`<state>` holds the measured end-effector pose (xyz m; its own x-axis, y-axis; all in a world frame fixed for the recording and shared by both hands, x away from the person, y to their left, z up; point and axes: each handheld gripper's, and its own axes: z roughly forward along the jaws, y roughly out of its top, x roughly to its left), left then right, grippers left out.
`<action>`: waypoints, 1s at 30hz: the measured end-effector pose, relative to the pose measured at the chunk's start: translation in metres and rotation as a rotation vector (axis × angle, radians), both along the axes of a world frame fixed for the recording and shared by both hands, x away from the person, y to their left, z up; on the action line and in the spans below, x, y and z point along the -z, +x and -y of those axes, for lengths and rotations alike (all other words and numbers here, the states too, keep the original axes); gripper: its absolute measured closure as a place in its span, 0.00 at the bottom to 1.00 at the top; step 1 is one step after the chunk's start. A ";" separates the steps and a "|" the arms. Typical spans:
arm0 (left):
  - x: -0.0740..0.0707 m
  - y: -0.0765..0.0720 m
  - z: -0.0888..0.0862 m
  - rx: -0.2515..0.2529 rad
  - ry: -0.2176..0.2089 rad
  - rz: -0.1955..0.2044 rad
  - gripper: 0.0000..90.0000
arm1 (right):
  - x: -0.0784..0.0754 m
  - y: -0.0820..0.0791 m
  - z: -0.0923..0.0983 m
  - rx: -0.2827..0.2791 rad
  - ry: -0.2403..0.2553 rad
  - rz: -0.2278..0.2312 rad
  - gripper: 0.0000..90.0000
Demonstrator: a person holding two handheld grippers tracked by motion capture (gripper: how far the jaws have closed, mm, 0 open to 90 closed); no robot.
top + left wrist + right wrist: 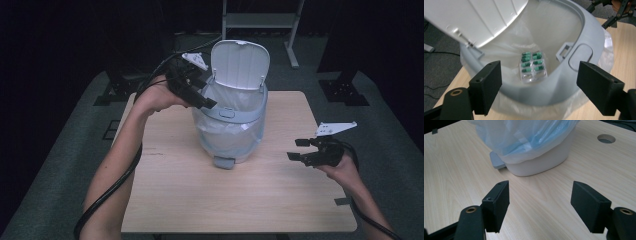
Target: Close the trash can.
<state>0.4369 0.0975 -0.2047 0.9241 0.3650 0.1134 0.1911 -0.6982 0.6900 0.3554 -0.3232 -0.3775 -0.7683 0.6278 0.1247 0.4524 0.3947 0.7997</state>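
Observation:
A small white pedal bin (250, 142) with a grey rim (592, 32) stands mid-table, its lid (239, 64) raised. A clear plastic liner (549, 27) lines it. Inside the liner lies a blister pack of green capsules (533, 67). My left gripper (207, 97) hovers over the bin's left rim, pointing down into the opening. In the left gripper view its jaws (539, 87) stand open and apart from the pack below. My right gripper (298, 149) rests to the right of the bin, low over the table, open and empty, facing the bin's base (536, 162).
The bin's grey foot pedal (223, 162) sticks out toward the person. The wooden table (200, 200) has a cable hole (606, 138) near the bin. Carpeted floor and a desk frame (260, 20) lie beyond the table's far edge.

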 end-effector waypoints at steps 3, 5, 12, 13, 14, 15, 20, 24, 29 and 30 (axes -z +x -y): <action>0.002 -0.005 -0.008 -0.012 -0.003 0.003 0.19 | -0.002 0.003 0.000 0.004 0.000 -0.003 0.33; 0.004 -0.009 -0.012 -0.017 -0.005 0.000 0.17 | -0.004 0.005 0.000 0.006 0.003 -0.003 0.33; 0.016 -0.018 -0.027 -0.035 -0.015 -0.002 0.12 | -0.012 0.012 0.001 0.018 0.015 0.001 0.34; 0.018 -0.019 -0.030 -0.037 -0.019 -0.004 0.11 | -0.013 0.013 0.001 0.020 0.012 0.000 0.34; 0.020 -0.020 -0.033 -0.041 -0.021 -0.006 0.11 | -0.014 0.013 0.000 0.020 0.011 0.001 0.34; 0.022 -0.021 -0.036 -0.043 -0.021 -0.009 0.11 | -0.015 0.014 0.000 0.018 0.007 0.002 0.35; 0.035 -0.026 -0.051 -0.072 -0.047 -0.024 0.11 | -0.022 0.021 -0.005 0.012 -0.015 0.005 0.36; 0.046 -0.031 -0.062 -0.083 -0.068 -0.030 0.10 | -0.031 0.025 -0.008 0.012 -0.025 0.017 0.37; 0.056 -0.037 -0.074 -0.092 -0.086 -0.026 0.10 | -0.042 0.030 -0.011 0.011 -0.024 0.029 0.39; 0.058 -0.039 -0.076 -0.094 -0.085 -0.025 0.10 | -0.044 0.031 -0.011 0.010 -0.027 0.032 0.40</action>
